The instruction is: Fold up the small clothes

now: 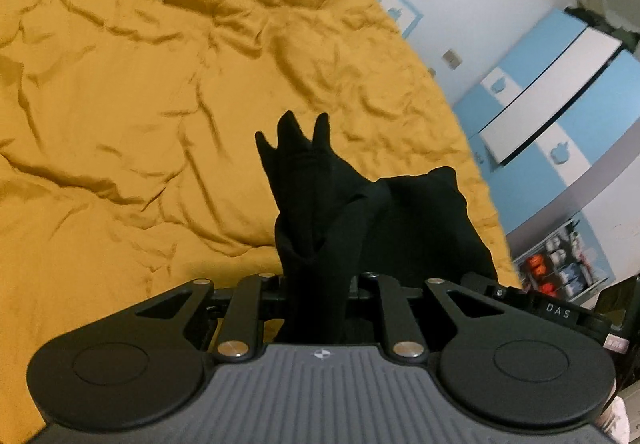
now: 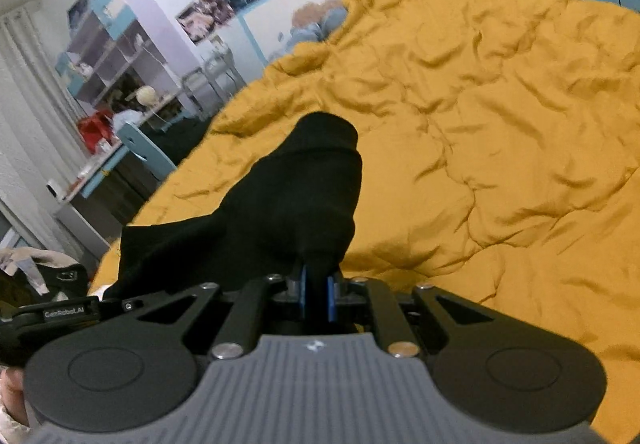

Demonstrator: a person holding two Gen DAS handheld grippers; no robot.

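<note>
Yellow quilt (image 1: 120, 104) filling frame; left claw (image 1: 316, 284), right claw (image 2: 316, 284) both pinching black garment (image 1: 320, 184), nearly closed. Bunched cloth risking crooked fold.

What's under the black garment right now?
Rumpled yellow quilt lies below and beyond the black garment, which both grippers hold up. The quilt directly beneath it is hidden by cloth and gripper bodies.

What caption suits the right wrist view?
Right gripper pinching a black garment above a yellow quilt.
</note>
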